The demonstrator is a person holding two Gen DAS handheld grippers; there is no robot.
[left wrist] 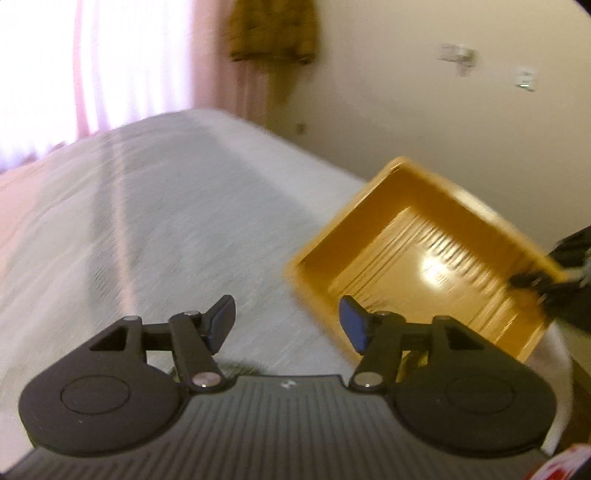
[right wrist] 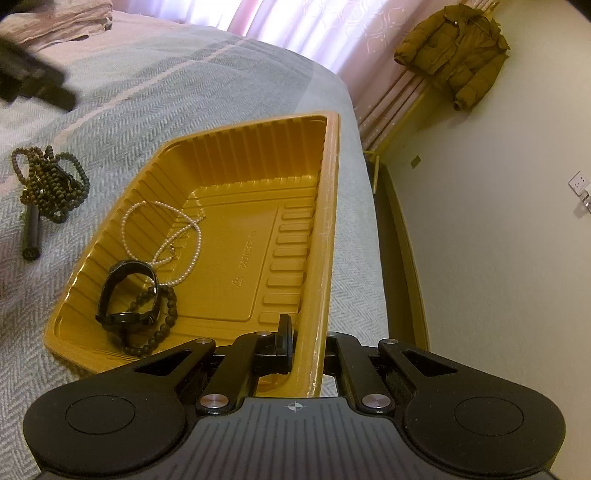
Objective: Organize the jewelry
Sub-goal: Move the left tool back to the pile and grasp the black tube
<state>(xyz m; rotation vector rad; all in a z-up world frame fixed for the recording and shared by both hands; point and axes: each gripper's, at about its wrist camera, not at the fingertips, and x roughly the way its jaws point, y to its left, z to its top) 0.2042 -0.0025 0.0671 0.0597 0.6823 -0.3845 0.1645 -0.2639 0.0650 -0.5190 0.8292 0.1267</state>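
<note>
A yellow plastic tray (right wrist: 328, 206) lies on the grey bedspread. In it are a pearl necklace (right wrist: 162, 236), a black watch (right wrist: 125, 295) and a dark bead bracelet (right wrist: 162, 325). My right gripper (right wrist: 308, 332) is shut on the tray's near wall, one finger inside and one outside. A heap of brown bead strands (right wrist: 48, 184) and a dark stick-like piece (right wrist: 32, 236) lie on the bed left of the tray. My left gripper (left wrist: 288, 317) hangs open over the bedspread beside the tray (left wrist: 369, 206), with nothing between its blue pads. It also shows blurred in the right wrist view's top left.
The bed (right wrist: 184, 92) ends just right of the tray, with a dark frame edge and floor beyond. A brown jacket (right wrist: 454, 55) hangs by pink curtains. Folded pink cloth (right wrist: 62, 22) lies at the far left of the bed.
</note>
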